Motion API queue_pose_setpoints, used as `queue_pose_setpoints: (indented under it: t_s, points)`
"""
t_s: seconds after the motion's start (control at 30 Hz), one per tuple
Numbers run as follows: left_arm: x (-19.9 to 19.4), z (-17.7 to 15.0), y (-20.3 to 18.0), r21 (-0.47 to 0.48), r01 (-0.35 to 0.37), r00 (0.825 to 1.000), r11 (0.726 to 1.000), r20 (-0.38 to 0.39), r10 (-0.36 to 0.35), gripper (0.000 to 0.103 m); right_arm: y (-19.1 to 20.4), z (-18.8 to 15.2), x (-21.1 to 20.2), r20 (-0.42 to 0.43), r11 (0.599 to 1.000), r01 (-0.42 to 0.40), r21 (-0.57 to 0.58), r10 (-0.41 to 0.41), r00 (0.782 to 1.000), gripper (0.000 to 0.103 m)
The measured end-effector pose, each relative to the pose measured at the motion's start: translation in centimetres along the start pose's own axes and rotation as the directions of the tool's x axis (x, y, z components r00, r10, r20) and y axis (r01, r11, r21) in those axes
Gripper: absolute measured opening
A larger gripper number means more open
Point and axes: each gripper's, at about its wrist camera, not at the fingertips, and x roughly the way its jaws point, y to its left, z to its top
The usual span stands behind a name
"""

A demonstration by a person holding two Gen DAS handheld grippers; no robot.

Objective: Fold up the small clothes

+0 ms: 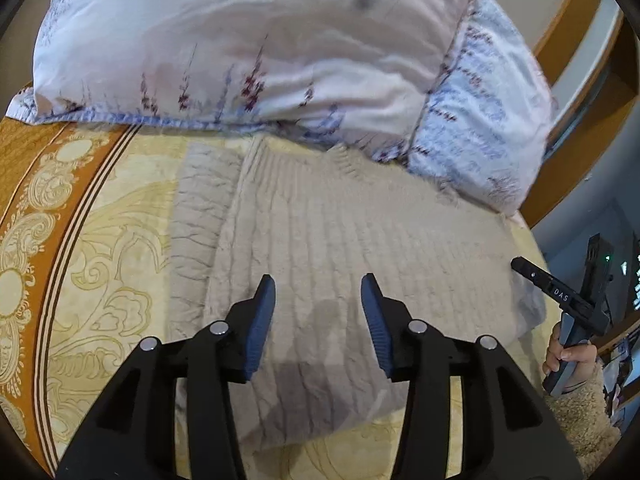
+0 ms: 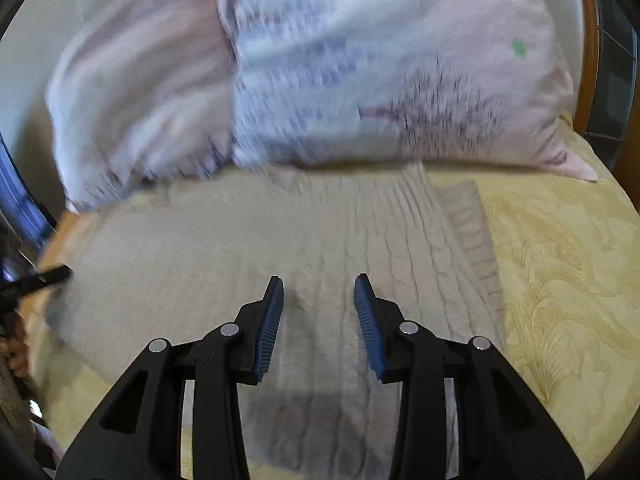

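Note:
A beige ribbed knit garment (image 1: 340, 240) lies spread flat on the bed, with a cable-knit part (image 1: 200, 208) along its left side. It also shows in the right wrist view (image 2: 248, 248). My left gripper (image 1: 318, 284) is open and empty, hovering above the garment's near half. My right gripper (image 2: 319, 282) is open and empty above the garment. The right gripper's tool (image 1: 568, 300) shows in the left wrist view, held in a hand at the garment's right edge. A black tip of the other gripper (image 2: 44, 278) shows at the left edge of the right wrist view.
A floral pillow (image 1: 256, 44) lies just behind the garment, with a second pillow (image 1: 480, 140) at the right. The bed has a yellow and orange patterned sheet (image 1: 80, 280). A wooden bed frame (image 1: 576, 24) runs behind. The right wrist view is blurred.

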Motion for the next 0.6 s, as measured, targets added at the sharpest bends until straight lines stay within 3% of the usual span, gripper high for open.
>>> queue_pose_setpoints:
  t_s: [0.03, 0.2, 0.3, 0.47, 0.6]
  points:
    - [0.4, 0.0, 0.3, -0.009, -0.016, 1.0, 1.0, -0.012, 0.016, 0.046, -0.2, -0.2, 0.9, -0.027, 1.0, 0.016, -0.003, -0.016, 0.999, 0.039]
    - [1.0, -0.1, 1.0, -0.038, -0.014, 1.0, 0.999, -0.016, 0.013, 0.046, -0.7, -0.3, 1.2, -0.006, 1.0, -0.003, 0.008, 0.003, 1.0, 0.04]
    - [0.1, 0.0, 1.6, -0.086, 0.027, 1.0, 0.996, 0.0, -0.027, 0.047, -0.7, -0.4, 0.9, -0.006, 1.0, -0.006, 0.015, 0.006, 1.0, 0.042]
    - [-2.3, 0.5, 4.9, -0.228, 0.066, 0.996, 0.971, 0.069, -0.051, 0.056, -1.0, -0.5, -0.5, 0.013, 0.997, -0.007, 0.075, 0.006, 1.0, 0.045]
    - [-2.0, 1.1, 7.0, -0.327, 0.09, 0.995, 0.941, 0.064, -0.072, 0.058, 0.3, -0.7, -1.4, 0.043, 0.996, -0.053, 0.065, 0.05, 0.998, 0.047]
